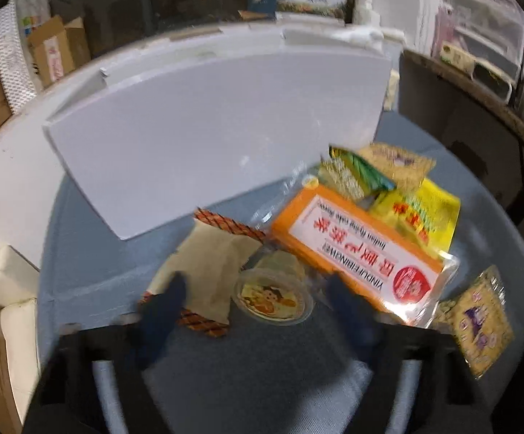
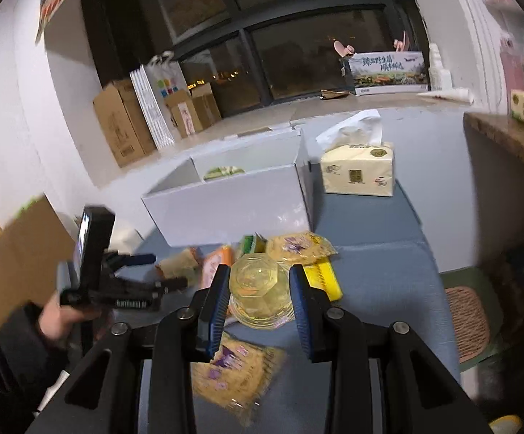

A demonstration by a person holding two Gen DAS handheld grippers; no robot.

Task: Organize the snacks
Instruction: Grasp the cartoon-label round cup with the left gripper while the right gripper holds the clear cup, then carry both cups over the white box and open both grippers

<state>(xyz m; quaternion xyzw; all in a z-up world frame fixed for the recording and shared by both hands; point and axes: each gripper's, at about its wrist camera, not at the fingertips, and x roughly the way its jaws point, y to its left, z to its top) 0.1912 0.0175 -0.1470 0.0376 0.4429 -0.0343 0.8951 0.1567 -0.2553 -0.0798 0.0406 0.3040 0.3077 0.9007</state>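
Snack sorting: left gripper over the snack pile, right gripper clamped on a jelly cup.

Left wrist view: left gripper [image 1: 253, 298] hangs above the blue table [image 1: 493, 217], jaws apart, nothing pressed between them. A round jelly cup with a cartoon lid [image 1: 273, 298] lies between the fingertips, not touched. A beige packet with checked ends [image 1: 213, 271] lies under the left finger; an orange box in clear wrap [image 1: 356, 246] lies to the right. Yellow and green packets [image 1: 388, 184] lie farther right, against the white storage box [image 1: 207, 137].
Right wrist view: right gripper [image 2: 260, 298] is closed on a clear jelly cup [image 2: 260, 296], both blue pads against its sides, above the table. A purple-printed cracker packet [image 2: 236, 372] lies near, below it. The white storage box, open, stands far, a tissue pack [image 2: 358, 171] to its right. At left, a hand [image 2: 57, 320] holds the other gripper.
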